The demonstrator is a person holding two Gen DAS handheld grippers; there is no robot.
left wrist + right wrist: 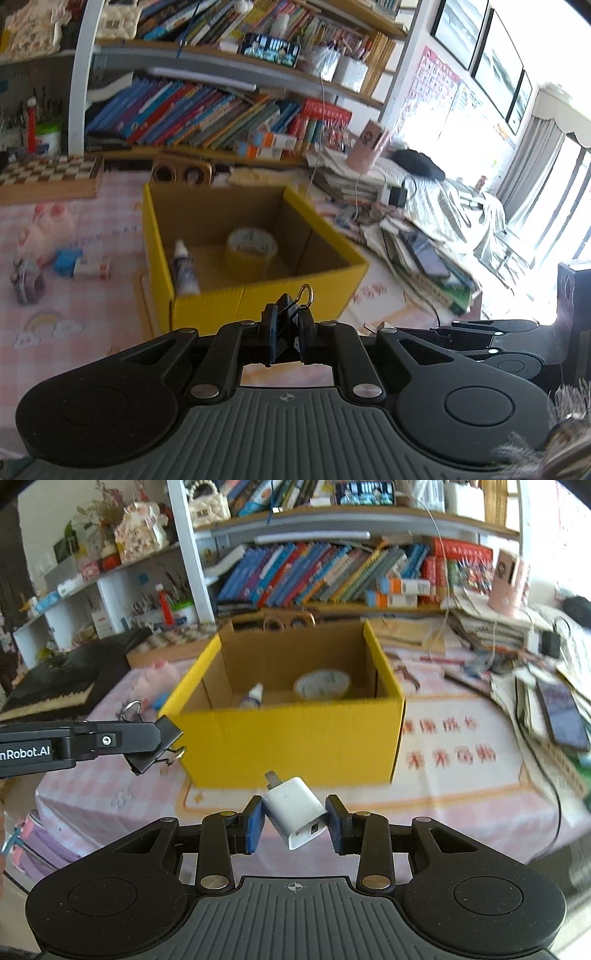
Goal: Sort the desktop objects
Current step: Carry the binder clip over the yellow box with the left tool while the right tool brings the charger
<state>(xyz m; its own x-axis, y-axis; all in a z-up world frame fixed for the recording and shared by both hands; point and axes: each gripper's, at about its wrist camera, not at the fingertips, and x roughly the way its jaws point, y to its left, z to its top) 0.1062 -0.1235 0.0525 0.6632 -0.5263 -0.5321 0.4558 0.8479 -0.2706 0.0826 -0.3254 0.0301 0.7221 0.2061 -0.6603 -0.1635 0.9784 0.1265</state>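
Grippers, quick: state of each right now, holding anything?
Left gripper: closed on a black binder clip.
Right gripper: closed on a white charger plug.

yellow box (295, 734) open-topped, tape roll (322, 683) inside

From my left camera, the pink toy (44, 229) at nine o'clock is blurred, and I cannot read the small bottle (183, 267) label in the yellow box (266, 299). My right gripper (480, 332) at three o'clock shows only partly. From my right camera, the red words on the tablecloth (443, 742) are smeared. My left gripper (155, 744) is cut by the nine o'clock edge.
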